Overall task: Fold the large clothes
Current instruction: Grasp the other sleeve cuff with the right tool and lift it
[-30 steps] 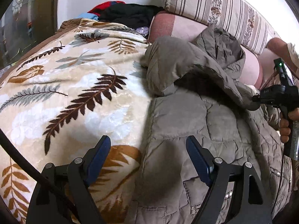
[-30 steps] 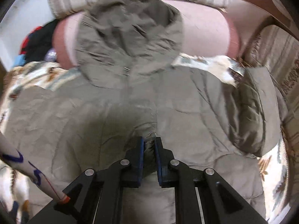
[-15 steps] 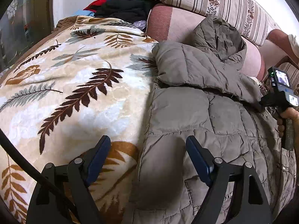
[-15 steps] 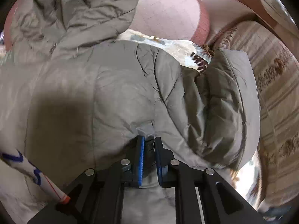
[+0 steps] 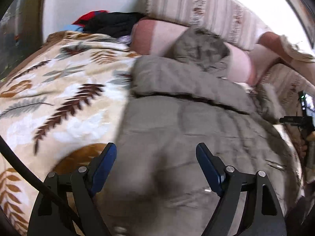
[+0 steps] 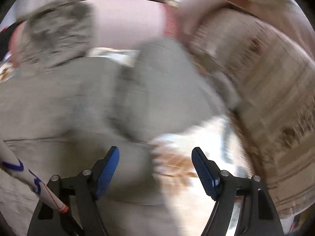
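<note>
While gaping, both tongs (image 5: 155, 165) overhang jacket (image 5: 177, 129).

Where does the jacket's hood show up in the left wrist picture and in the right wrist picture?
Left wrist: the hood sits upper centre, resting against the pink cushion.
Right wrist: the hood is blurred, upper left, against the same pink cushion.
Shared landmark: the pink cushion directly behind the hood.

Jacket (image 5: 177, 129) on blanket (image 5: 65, 90), before cushions (image 5: 206, 11).
</note>
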Action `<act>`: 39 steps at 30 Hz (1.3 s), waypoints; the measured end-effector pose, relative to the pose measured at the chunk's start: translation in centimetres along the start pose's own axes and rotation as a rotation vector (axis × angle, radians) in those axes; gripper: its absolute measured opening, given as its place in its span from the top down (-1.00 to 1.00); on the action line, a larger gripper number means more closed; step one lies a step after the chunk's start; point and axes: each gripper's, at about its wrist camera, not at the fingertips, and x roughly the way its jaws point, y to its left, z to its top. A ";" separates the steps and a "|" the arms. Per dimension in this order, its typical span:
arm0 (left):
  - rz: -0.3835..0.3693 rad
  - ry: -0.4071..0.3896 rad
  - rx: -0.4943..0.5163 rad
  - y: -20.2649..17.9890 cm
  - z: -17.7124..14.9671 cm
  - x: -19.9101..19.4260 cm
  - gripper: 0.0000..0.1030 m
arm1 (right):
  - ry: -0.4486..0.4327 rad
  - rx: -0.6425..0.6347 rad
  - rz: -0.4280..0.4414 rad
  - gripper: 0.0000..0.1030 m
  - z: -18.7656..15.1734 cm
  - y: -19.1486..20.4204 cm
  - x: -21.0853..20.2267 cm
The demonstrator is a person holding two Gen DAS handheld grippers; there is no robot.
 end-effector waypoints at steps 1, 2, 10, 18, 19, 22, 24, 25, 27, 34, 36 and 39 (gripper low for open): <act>-0.019 0.001 0.009 -0.5 -0.2 0.1 -0.59 | 0.022 0.066 -0.005 -0.17 -0.1 -3.1 0.9; -0.038 0.006 0.023 -1.1 -0.6 0.4 -0.59 | 0.044 0.134 -0.003 -0.13 -0.2 -6.0 1.9; 0.034 0.071 0.090 -2.4 -2.5 3.6 -0.59 | 0.060 0.408 0.013 -0.08 1.2 -17.6 6.7; 0.062 0.114 0.155 -3.2 -3.2 5.4 -0.89 | 0.059 0.495 0.076 -0.15 6.2 -19.7 13.4; 0.063 0.119 0.158 -3.2 -3.2 5.6 -0.91 | 0.060 0.503 0.091 -0.21 7.1 -19.6 14.4; 0.064 0.130 0.161 -3.2 -3.2 5.9 -0.95 | 0.065 0.513 0.080 -0.31 8.7 -19.8 16.8; 0.065 0.134 0.161 -3.2 -3.2 6.1 -0.98 | 0.094 0.516 0.088 -0.24 9.3 -19.5 18.3; 0.066 0.136 0.162 -3.3 -3.2 6.1 -0.98 | 0.104 0.527 0.124 0.24 9.6 -19.4 18.8; 0.067 0.137 0.164 -3.3 -3.2 6.2 -0.99 | 0.107 0.538 0.183 0.80 9.9 -19.2 18.4; 0.052 0.131 0.155 -3.2 -3.2 6.1 -0.99 | -0.046 0.406 -0.035 0.89 13.3 -20.1 9.2; 0.042 0.127 0.149 -3.0 -3.2 5.9 -0.99 | -0.091 0.429 -0.077 0.89 14.1 -21.3 5.9; 0.032 0.123 0.143 -2.9 -3.2 5.8 -0.99 | -0.159 0.454 -0.096 0.89 15.1 -22.3 0.1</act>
